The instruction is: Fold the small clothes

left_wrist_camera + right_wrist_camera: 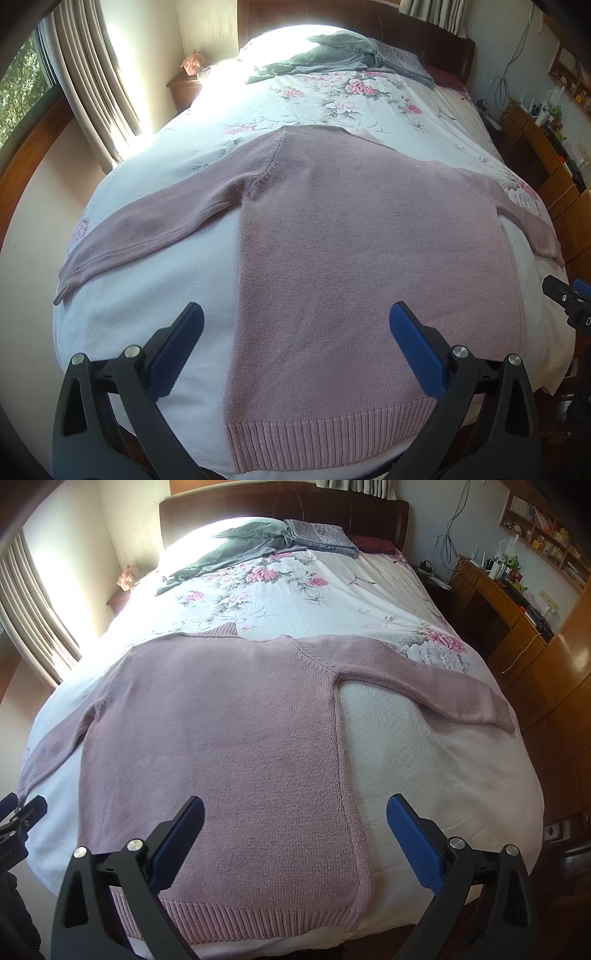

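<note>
so the pink knitted sweater (369, 258) lies flat on the floral white bed (177, 295), unfolded; left tool (295, 354) and right tool (295, 845) hover wide open, empty, near its 6 o'clock hem; next likely grasp a sleeve.

Pink sweater (221, 746) flat on bed (424, 775), sleeves spread; right gripper (295, 845) fingers (413, 849) apart above hem

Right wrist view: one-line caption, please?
Open right gripper above the hem of a pink sweater spread flat on a floral bed.
</note>
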{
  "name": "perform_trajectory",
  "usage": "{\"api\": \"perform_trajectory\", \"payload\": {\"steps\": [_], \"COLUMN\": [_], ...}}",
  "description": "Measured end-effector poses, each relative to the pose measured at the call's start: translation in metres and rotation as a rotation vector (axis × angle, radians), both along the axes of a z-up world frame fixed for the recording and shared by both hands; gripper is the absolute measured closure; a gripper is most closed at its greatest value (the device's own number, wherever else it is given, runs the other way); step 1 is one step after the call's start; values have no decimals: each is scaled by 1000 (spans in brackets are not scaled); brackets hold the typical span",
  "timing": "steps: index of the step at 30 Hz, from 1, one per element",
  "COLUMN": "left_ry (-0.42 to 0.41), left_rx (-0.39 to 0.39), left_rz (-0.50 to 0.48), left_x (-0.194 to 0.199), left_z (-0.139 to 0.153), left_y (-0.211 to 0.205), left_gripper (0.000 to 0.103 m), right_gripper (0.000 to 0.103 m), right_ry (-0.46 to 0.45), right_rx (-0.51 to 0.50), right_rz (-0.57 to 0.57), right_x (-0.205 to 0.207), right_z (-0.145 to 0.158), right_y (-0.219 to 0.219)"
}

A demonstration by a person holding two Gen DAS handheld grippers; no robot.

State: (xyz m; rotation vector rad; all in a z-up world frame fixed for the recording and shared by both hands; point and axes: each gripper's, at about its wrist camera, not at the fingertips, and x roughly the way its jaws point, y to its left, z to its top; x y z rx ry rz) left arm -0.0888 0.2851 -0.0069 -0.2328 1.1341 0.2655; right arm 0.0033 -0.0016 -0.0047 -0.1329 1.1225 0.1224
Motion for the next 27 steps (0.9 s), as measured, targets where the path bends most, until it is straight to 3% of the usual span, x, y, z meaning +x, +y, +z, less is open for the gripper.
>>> {"api": "perform_trajectory", "payload": {"steps": [27], "left_ry": [0], "left_rx": [9], "left_rz": [6], "left_x": [-1], "left_z": [0], "left_y": [2], "left_gripper": [3], "right_gripper": [4], "right_ry": [0], "right_rx": [2], "right_rz": [-1], "right_x": [0], "right_z": [1], "right_y": [1]}}
